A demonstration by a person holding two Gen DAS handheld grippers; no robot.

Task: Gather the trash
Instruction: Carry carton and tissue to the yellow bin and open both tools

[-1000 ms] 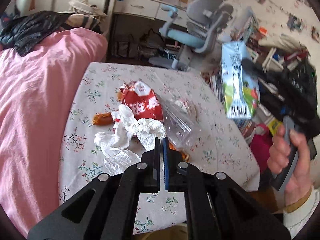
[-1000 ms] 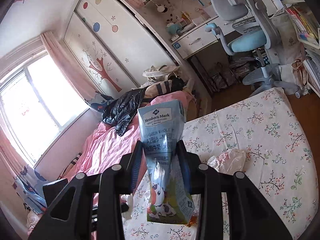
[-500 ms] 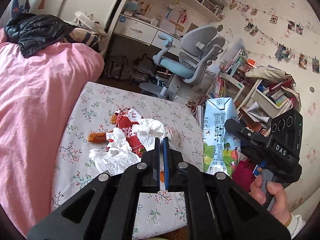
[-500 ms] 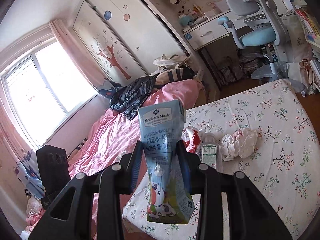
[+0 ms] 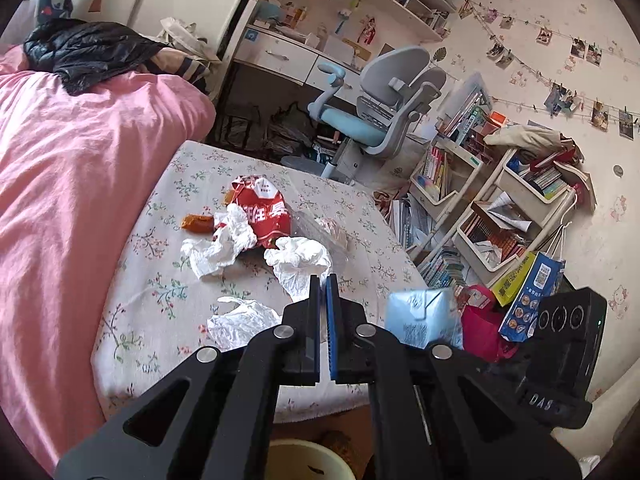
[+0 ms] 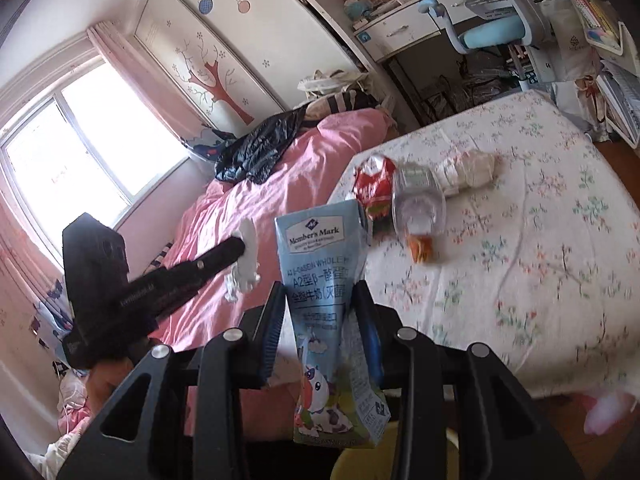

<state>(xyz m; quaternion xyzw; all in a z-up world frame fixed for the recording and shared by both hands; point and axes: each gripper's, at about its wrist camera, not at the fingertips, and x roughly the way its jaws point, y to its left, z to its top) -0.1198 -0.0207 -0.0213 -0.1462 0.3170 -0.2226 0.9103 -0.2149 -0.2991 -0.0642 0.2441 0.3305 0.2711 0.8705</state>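
A light blue milk carton (image 6: 320,276) stands upright between the pads of my right gripper (image 6: 320,296), which is shut on it. In the left wrist view the carton (image 5: 420,316) shows blurred, low and to the right of my left gripper (image 5: 323,282). That gripper is shut on a crumpled white tissue (image 5: 298,264), which hangs from its tip (image 6: 244,264) in the right wrist view. On the floral sheet (image 5: 160,300) lie a red snack bag (image 5: 262,210), a clear plastic bottle (image 6: 418,200), an orange scrap (image 5: 198,222) and loose tissues (image 5: 216,248).
A pale round bin rim (image 5: 304,460) shows below both grippers at the foot of the bed (image 6: 360,460). A pink blanket (image 5: 60,200) covers the left side. An office chair (image 5: 380,112), bookshelves (image 5: 500,220) and bags (image 5: 532,292) crowd the floor to the right.
Both grippers have drawn back from the trash pile toward the bed's near edge. The right gripper with the carton has sunk lower beside the left. The bin rim has come into view.
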